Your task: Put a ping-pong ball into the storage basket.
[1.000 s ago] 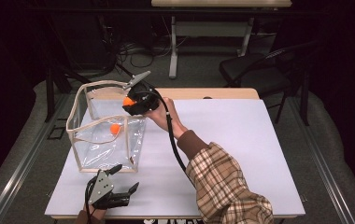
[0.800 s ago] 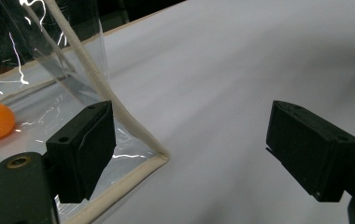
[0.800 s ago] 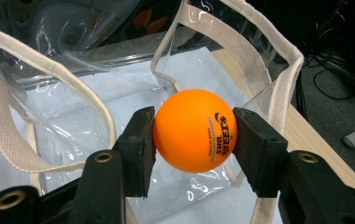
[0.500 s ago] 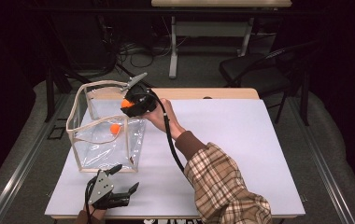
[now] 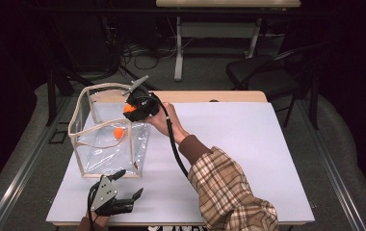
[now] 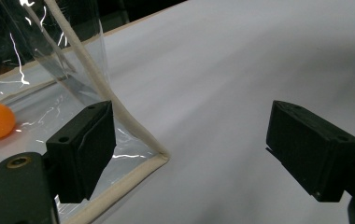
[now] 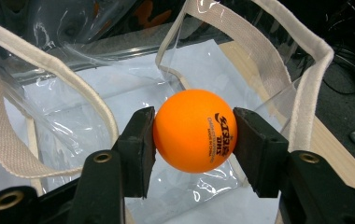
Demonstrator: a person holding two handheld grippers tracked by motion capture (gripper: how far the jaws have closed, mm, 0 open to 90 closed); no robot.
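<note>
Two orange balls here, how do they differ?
The held ball is clamped between the right tongs above the clear bag's open top; the loose ball lies on the bag's floor, untouched. The held ball shows black print; the loose one's markings can't be made out. Both are plain orange.

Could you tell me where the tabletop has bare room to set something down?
The white table is bare to the right of the plaid sleeve, out to the right edge. Crowded: the left side, where the clear bag stands holding an orange ball, the right gripper holds a second ball over it, and the left gripper sits at the front edge.
</note>
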